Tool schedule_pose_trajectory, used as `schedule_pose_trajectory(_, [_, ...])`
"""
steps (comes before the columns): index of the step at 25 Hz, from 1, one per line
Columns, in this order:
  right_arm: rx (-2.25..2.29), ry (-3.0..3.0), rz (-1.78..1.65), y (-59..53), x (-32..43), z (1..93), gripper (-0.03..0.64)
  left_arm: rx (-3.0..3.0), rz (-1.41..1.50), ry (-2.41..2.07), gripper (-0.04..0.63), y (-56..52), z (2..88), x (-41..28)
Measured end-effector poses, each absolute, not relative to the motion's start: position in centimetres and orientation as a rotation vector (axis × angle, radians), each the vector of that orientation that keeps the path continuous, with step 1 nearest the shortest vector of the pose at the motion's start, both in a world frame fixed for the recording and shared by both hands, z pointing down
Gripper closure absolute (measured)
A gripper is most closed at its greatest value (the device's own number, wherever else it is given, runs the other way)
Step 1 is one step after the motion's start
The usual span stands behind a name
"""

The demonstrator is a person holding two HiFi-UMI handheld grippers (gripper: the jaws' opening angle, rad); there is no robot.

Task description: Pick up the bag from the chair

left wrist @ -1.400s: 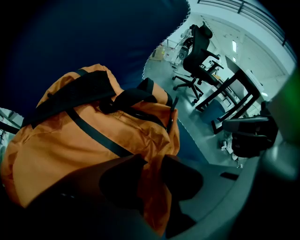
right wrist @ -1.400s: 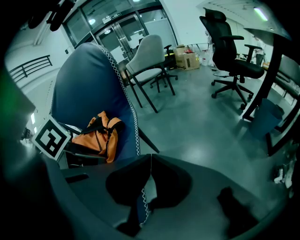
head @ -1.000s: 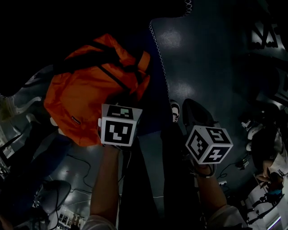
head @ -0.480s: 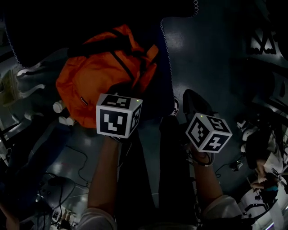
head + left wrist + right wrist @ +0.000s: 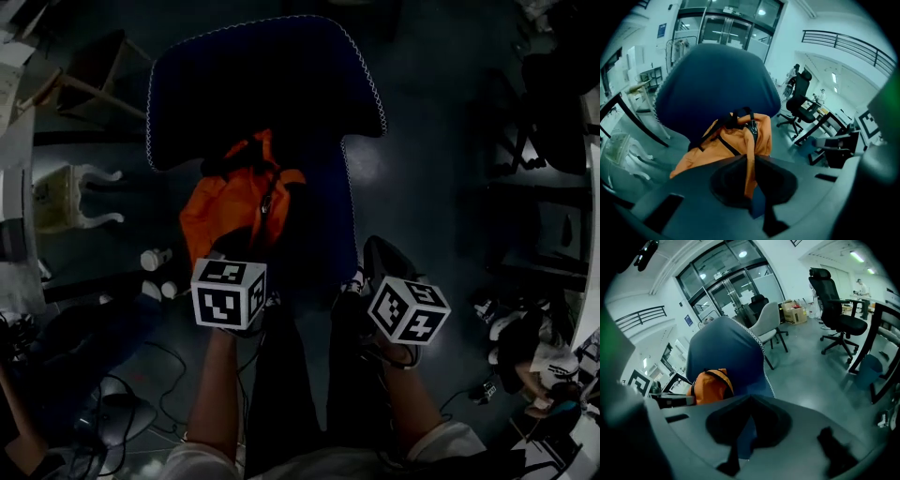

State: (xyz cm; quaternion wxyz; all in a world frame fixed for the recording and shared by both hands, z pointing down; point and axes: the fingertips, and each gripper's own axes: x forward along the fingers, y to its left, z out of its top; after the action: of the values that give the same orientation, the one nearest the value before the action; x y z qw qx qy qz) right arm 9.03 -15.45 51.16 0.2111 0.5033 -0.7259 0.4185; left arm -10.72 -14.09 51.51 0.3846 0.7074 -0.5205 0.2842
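Note:
The orange bag [image 5: 230, 202] with black straps hangs bunched in front of the blue chair [image 5: 267, 89], over its seat. My left gripper [image 5: 751, 161] is shut on a fold of the bag's orange fabric [image 5: 750, 173], and the bag [image 5: 726, 143] droops away below the jaws. I cannot tell whether its lower end still touches the seat. The left marker cube [image 5: 228, 292] sits just below the bag in the head view. My right gripper [image 5: 749, 401] is shut with nothing in it, right of the bag [image 5: 711, 385]; its cube [image 5: 408, 309] is beside the seat's right edge.
A white ornate stool [image 5: 70, 192] and small bottles [image 5: 155, 258] stand left of the chair. Cables [image 5: 141, 375] lie on the grey floor. A black office chair [image 5: 836, 310] and a pale chair [image 5: 766, 329] stand further off. A desk [image 5: 825, 136] is to the right.
Both grippers have risen. The bag has come up with the left one and is drawn into a narrower hanging shape. The head view has pulled back, so the whole chair shows.

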Motion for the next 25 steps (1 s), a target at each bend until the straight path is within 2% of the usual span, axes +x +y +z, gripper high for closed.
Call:
schedule_pose_trajectory(10, [1.336,-2.132,1.112,-15.2,2.8,41.6,0.584,1.758,0.432,-1.5,0.563,-12.5,40.4,-19.0])
schedule_pose_trajectory(17, [1.337,-2.168,1.072,-13.4,0.4,36.8,0.584,1.825,0.3,-1.423,0.563,-8.6,35.5,-18.2])
schedule_pose_trajectory(25, [1.427,-2.17,1.032,-12.8,-0.7,33.2,0.584,1.972,0.234,-1.298,0.563,-9.4,29.7,-16.9])
